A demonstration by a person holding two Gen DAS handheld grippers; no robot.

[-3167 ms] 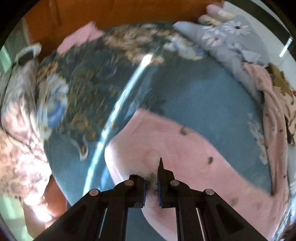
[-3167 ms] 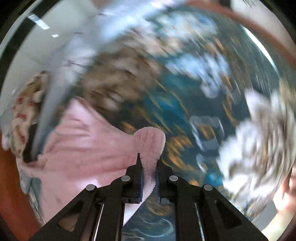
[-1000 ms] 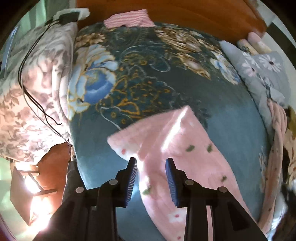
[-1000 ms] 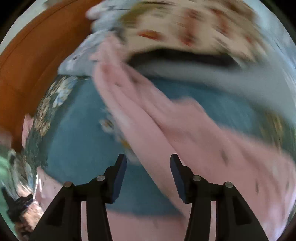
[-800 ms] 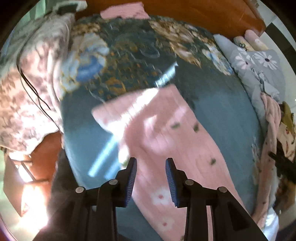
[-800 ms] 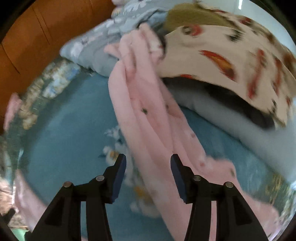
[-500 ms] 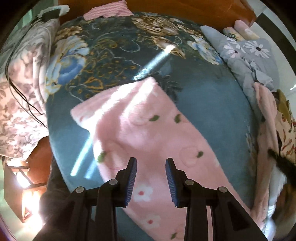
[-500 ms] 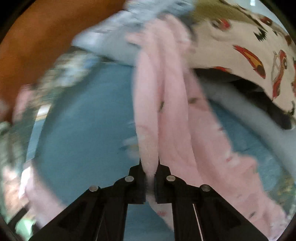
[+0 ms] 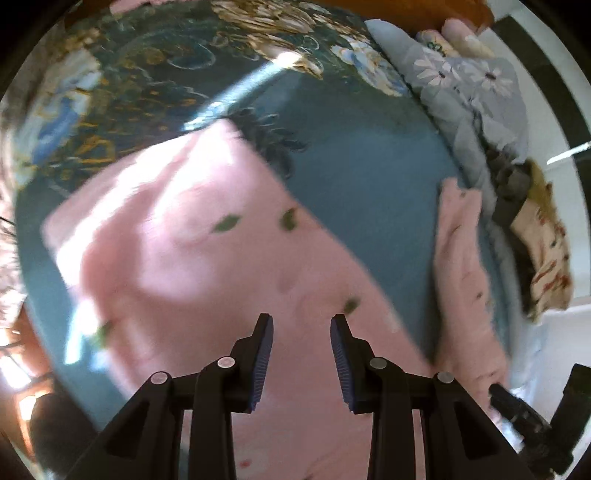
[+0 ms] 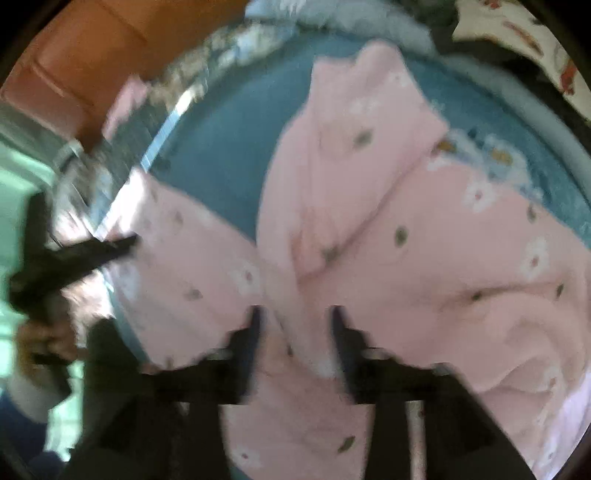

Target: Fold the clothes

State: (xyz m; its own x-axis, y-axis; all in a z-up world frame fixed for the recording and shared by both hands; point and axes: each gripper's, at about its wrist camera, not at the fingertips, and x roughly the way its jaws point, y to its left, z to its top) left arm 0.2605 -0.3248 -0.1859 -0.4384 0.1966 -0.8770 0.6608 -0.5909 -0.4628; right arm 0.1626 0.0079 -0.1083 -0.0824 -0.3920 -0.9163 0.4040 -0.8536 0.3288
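A pink fleece garment with small flowers and leaves lies spread on the teal floral bedspread. My left gripper is open and empty just above it. In the right wrist view the same garment shows one leg to the left and a second leg folded in towards the middle. My right gripper is open above the crotch area, blurred. The left gripper also shows at the left edge of the right wrist view. The right gripper shows at the lower right of the left wrist view.
A pile of other clothes lies along the bed's right side: a grey flowered piece and a cream printed piece. A wooden headboard stands behind the bed. A folded pink item lies near the headboard.
My right gripper had shut on a pink leg, carried it in over the garment, and has now opened and let it go. My left gripper stayed open and moved closer over the garment.
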